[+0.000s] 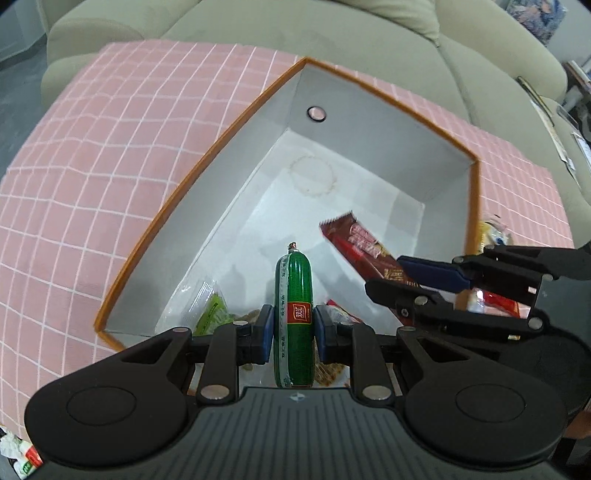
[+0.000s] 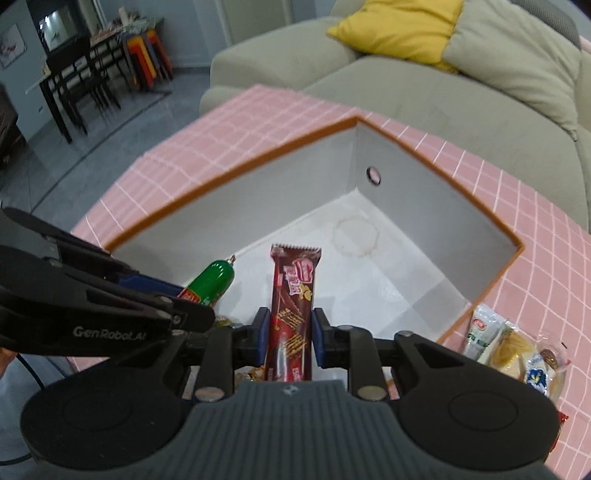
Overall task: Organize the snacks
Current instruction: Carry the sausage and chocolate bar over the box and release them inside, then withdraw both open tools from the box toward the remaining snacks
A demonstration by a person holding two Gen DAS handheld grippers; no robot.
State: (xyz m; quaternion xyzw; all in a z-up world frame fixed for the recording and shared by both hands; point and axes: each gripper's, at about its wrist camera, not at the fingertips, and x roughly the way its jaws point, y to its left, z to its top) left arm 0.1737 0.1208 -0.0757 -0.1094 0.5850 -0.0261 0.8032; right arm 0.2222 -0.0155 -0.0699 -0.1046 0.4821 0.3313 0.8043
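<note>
The green sausage stick [image 1: 294, 317] with its red label stands upright between the blue pads of the left gripper [image 1: 294, 328], which are clamped on its middle, and it hangs over the near corner of the open box [image 1: 373, 122]. Beside it, the red-brown chocolate wafer bar [image 2: 293, 314] is pinched at its lower half by the right gripper [image 2: 289, 332], jaws pressed together on the wrapper, its serrated top edge pointing toward the far corner of the box. From the left wrist view the same wafer bar [image 1: 360, 247] slants in from the right with the right gripper [image 1: 436, 280] around it; from the right wrist view the sausage stick [image 2: 212, 280] pokes out from under the left gripper [image 2: 184, 299], which enters from the left. The box has an orange rim, grey inner walls with a round hole [image 1: 317, 113] in one of them, and a white floor marked by a faint ring stain [image 1: 313, 176]. On that floor, near the closest corner, lie a clear packet with green print [image 1: 210, 310] and other wrapped snacks partly hidden behind the grippers. The box sits on a pink checked tablecloth [image 1: 110, 147]. Outside its right wall, on the cloth, lies a group of packaged snacks [image 2: 513, 347], among them a green-and-white packet and a yellowish pastry in clear wrap. Behind the table stands a pale green sofa [image 2: 424, 99] with a yellow cushion [image 2: 399, 29].
</note>
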